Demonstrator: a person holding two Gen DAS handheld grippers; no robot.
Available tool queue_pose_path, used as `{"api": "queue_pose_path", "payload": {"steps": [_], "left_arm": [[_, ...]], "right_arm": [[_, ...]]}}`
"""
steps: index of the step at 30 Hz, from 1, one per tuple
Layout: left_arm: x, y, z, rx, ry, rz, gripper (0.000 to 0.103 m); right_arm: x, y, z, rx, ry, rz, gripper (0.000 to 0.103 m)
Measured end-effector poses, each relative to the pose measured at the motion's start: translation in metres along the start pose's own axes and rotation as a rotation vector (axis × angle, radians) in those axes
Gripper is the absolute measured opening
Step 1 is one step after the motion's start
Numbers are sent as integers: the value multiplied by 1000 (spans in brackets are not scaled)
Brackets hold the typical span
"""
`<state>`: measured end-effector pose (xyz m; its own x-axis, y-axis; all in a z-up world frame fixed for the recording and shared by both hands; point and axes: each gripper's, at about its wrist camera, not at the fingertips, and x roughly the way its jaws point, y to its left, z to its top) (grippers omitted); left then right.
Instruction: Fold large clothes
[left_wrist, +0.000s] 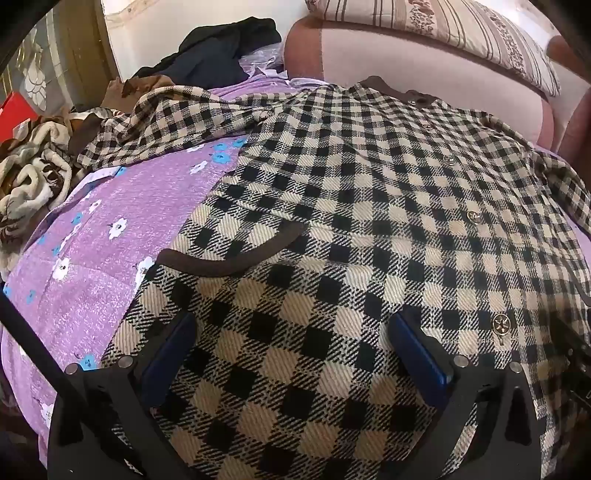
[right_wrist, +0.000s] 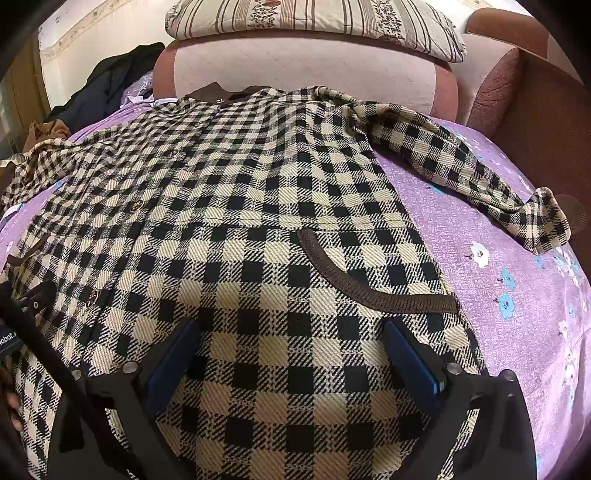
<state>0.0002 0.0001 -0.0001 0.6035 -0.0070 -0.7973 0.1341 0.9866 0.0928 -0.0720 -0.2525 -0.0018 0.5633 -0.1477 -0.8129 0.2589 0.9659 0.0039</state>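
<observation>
1. A checked coat (left_wrist: 351, 206) in black and beige is lying spread, front side up, across a bed covered by a purple floral bedspread (left_wrist: 96, 266), its brown collar (right_wrist: 212, 94) pointing toward the padded pink headboard (right_wrist: 295, 70).
2. One sleeve (left_wrist: 155, 125) is stretching out toward the bed's left side, and the other sleeve (right_wrist: 476, 166) is lying out to the right over the bedspread, its cuff bunching up.
3. Metal buttons (left_wrist: 500, 324) are running down the coat's front, and a brown-trimmed pocket (right_wrist: 369, 284) is sitting on each side of them.
4. The left hand-held gripper (left_wrist: 291, 336) is hovering over the lower coat with its blue pads spread wide, nothing pinched between them.
5. The right hand-held gripper (right_wrist: 291, 339) is doing the same just below the right pocket, jaws standing wide apart and gripping nothing.
6. A striped pillow (right_wrist: 314, 18) is resting on top of the headboard.
7. Dark clothes (left_wrist: 221, 48) are piling up at the bed's far left corner, and a brown-and-cream patterned blanket (left_wrist: 33, 177) is lying crumpled at the left edge.
</observation>
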Motion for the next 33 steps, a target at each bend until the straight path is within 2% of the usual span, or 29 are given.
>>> {"api": "queue_pose_path", "payload": {"steps": [7, 20, 27, 33], "left_arm": [[0, 0, 0, 0, -8, 0, 103], [4, 6, 3, -8, 26, -56, 103], [2, 1, 1, 5, 20, -38, 103], [3, 3, 4, 33, 62, -48, 103]], "right_arm": [[0, 0, 0, 0, 1, 0, 101], [0, 0, 0, 0, -1, 0, 101], [0, 0, 0, 0, -1, 1, 102], [0, -1, -2, 4, -1, 4, 102]]}}
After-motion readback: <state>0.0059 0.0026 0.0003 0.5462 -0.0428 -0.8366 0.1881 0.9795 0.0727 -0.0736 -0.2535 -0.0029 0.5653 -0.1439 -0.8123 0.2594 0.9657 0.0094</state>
